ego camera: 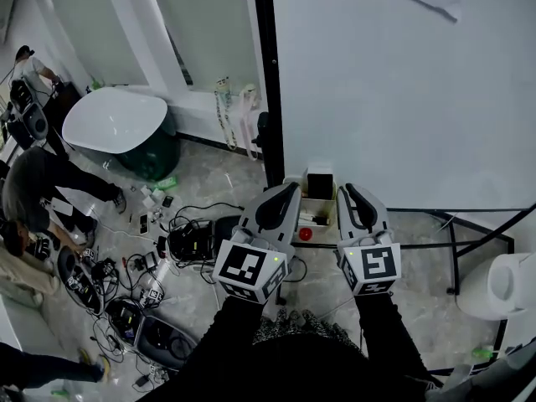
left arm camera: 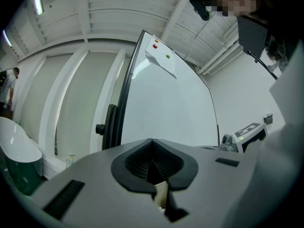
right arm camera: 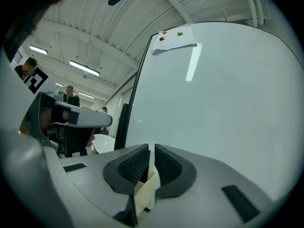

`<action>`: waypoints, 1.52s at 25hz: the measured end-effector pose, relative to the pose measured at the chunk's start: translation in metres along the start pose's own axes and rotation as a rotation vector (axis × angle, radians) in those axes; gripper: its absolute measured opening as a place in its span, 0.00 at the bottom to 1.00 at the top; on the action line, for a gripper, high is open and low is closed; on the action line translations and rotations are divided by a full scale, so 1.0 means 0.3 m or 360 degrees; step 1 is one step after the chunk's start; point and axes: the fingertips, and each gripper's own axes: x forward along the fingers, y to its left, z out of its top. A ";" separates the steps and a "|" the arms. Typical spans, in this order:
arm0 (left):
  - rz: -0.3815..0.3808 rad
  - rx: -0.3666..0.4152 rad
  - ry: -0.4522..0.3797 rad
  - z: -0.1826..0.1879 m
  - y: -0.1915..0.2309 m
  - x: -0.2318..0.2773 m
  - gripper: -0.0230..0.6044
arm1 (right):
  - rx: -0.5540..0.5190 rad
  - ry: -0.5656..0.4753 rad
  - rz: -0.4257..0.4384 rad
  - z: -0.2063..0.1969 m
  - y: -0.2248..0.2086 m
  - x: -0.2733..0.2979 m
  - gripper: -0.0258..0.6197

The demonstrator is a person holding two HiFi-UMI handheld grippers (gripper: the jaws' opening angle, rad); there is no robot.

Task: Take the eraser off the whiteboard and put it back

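Left gripper (ego camera: 291,188) beside whiteboard (ego camera: 402,82) edge

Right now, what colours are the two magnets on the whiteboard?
Red magnet, green magnet; right gripper view.

Grey floor (ego camera: 218,178), left side strewn with cables (ego camera: 117,283) and black boxes (ego camera: 191,241); a white tub (ego camera: 113,120), possibly a chair, stands far left.
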 end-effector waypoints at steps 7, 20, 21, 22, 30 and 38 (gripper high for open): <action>0.0022 0.0011 -0.0007 0.013 -0.105 0.009 0.05 | -0.0012 -0.0004 0.0023 0.030 -0.057 -0.093 0.06; 0.0048 0.0035 0.0008 0.003 -0.261 0.049 0.05 | -0.0020 -0.0018 0.0088 0.048 -0.166 -0.201 0.06; 0.0057 0.0036 0.0007 0.003 -0.264 0.051 0.05 | -0.0022 -0.0022 0.0092 0.052 -0.171 -0.204 0.06; 0.0066 0.0036 0.0005 0.003 -0.265 0.052 0.05 | -0.0024 -0.0026 0.0095 0.054 -0.176 -0.207 0.05; 0.0130 0.0045 -0.0002 0.008 -0.271 0.024 0.05 | -0.0021 -0.0061 0.0128 0.084 -0.186 -0.232 0.05; 0.0171 0.0053 -0.0014 0.019 -0.250 0.007 0.05 | -0.0020 -0.0057 0.0150 0.089 -0.182 -0.228 0.05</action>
